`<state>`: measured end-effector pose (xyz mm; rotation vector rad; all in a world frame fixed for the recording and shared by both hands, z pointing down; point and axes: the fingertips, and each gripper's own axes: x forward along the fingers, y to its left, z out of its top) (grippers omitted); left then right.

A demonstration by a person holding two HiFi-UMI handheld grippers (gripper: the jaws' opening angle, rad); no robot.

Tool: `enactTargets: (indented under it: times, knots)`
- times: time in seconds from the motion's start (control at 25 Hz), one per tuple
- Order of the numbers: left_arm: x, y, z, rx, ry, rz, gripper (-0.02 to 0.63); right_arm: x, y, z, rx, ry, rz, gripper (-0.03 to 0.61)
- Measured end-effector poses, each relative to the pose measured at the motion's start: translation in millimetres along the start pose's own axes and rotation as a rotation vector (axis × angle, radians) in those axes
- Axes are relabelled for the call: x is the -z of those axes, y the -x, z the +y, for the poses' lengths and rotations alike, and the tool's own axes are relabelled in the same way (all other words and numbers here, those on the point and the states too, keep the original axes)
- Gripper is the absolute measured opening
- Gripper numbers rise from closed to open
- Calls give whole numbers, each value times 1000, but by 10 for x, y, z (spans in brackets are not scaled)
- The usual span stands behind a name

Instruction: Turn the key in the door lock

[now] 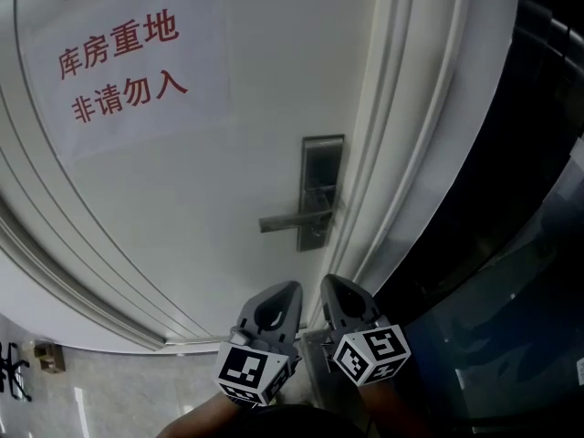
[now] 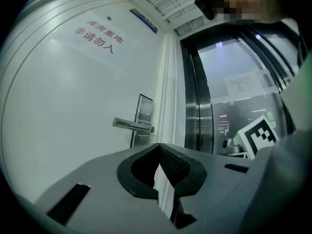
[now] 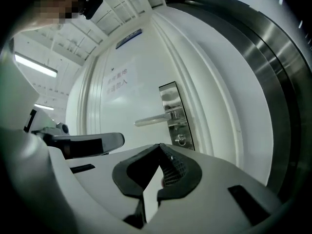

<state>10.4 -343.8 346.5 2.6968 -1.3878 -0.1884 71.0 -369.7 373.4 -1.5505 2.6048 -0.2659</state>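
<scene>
As the key (image 3: 181, 140) sits in the lock plate (image 3: 168, 99) ahead, left tongs (image 2: 158, 147) and right tongs (image 3: 160, 146) are held clenched, empty, evidently pending approach.

approach to lock plate (image 1: 322, 167): open | lever handle (image 1: 285, 220): juts left

The lock (image 1: 324, 167) is a tall steel plate near the right edge of the white door (image 1: 182, 199), at the centre of the head view. Its lever handle (image 1: 290, 219) lies level and points left. In the right gripper view, a small rounded metal piece sits low on the plate under the lever, apparently the key (image 3: 181, 139). It is too small to tell its angle.
</scene>
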Motion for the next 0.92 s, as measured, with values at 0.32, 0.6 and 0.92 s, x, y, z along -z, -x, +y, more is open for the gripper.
enactTargets:
  times: [0.32, 0.6, 0.92]
  knots:
    - [31, 6, -7, -12, -5, -4, 5, -27, 25, -5, -10, 9, -6, 15]
    - [36, 9, -15, -17, -14, -8, 5, -22, 25, 1, -13, 14, -8, 15]
    - [28, -11, -41, -13, -12, -13, 5, -45, 30, -17, -12, 13, -10, 15]
